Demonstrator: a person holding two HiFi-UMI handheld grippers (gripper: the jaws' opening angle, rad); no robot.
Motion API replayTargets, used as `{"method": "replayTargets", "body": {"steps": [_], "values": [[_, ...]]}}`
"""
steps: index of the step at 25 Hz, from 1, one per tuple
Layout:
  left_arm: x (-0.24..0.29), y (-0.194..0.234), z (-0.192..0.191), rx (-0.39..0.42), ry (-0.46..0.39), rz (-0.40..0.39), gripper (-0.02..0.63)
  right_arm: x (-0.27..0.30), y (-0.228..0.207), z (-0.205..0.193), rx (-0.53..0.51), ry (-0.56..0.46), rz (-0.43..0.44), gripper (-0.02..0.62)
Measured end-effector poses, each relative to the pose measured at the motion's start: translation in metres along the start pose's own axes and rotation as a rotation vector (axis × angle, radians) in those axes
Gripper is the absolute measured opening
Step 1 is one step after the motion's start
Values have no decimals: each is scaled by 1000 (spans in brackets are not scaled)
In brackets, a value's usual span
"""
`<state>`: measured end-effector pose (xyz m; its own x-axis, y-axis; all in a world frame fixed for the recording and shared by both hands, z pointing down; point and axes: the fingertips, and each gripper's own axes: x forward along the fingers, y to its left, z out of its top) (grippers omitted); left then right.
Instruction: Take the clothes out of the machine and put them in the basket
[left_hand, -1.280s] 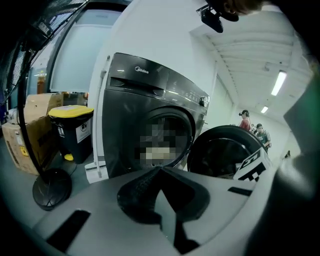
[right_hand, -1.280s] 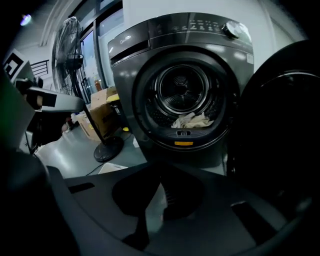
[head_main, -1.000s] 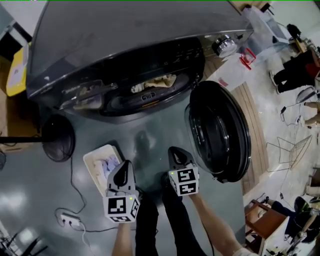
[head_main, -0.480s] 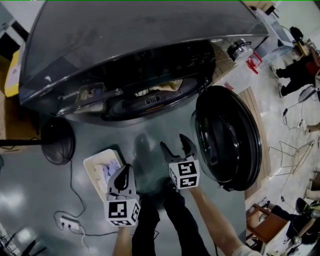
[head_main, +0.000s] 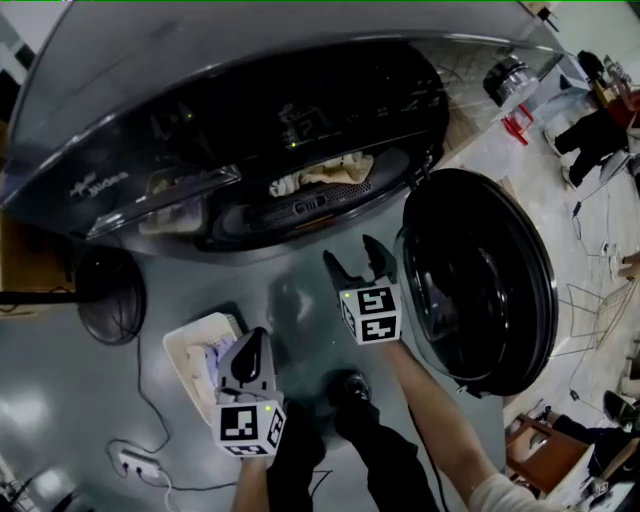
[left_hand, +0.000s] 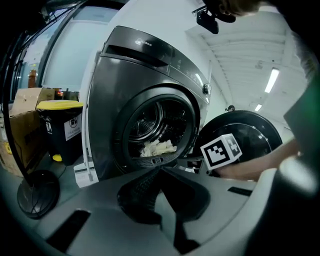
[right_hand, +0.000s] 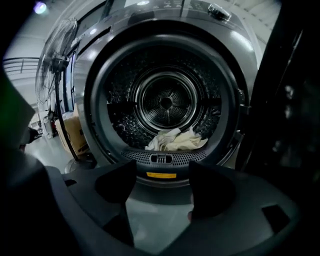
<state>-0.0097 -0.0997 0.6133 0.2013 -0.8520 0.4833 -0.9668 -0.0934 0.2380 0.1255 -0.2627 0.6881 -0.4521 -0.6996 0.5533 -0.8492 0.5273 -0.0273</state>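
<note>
While the right gripper (head_main: 355, 262) is spreading its fingers (right_hand: 116, 184) wide with nothing between them, it is pointing straight at the open mouth of the machine (head_main: 200, 90). The clothes (right_hand: 175, 141) are lying there in a pale heap just behind the drum's front lip. The left gripper (head_main: 250, 352) is hanging lower, its fingers (left_hand: 145, 192) pressed together and empty. It is just beside the basket (head_main: 195, 328) on the floor, which is already holding some laundry.

As I judge it, the reach could be going wrong in two ways. The open fingers could be catching the perforated lip instead of cloth, or nipping only a loose fold, so the heap would be dragging out and dropping on the floor. The open door (head_main: 480, 280) is also standing close to the right arm and could be getting knocked.

A second ago the right fingers were shut beside the left gripper. They have just been opening, empty, and the gripper is now nearer the drum.
</note>
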Motion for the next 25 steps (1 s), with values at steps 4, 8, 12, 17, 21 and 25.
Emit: {"method": "replayTargets", "body": {"steps": [4,8,12,17,21,25], "values": [[11,10,-13,5,-11,0,18,39,-22,6,-19,-15,-33,325],[22,24,-20,16,-24,11,18,77,-41,15,-70,-23,-63,325],[32,36,-28,24,-37,16,18,108,-55,33,-113,-27,-92,325],[44,41,-35,21,-52,9,18,139,-80,50,-136,-24,-150,341],[52,45,-41,17,-57,-1,18,156,-94,54,-150,4,-174,342],[57,49,-46,21,-59,-6,18,169,-95,52,-205,54,-195,344]]}}
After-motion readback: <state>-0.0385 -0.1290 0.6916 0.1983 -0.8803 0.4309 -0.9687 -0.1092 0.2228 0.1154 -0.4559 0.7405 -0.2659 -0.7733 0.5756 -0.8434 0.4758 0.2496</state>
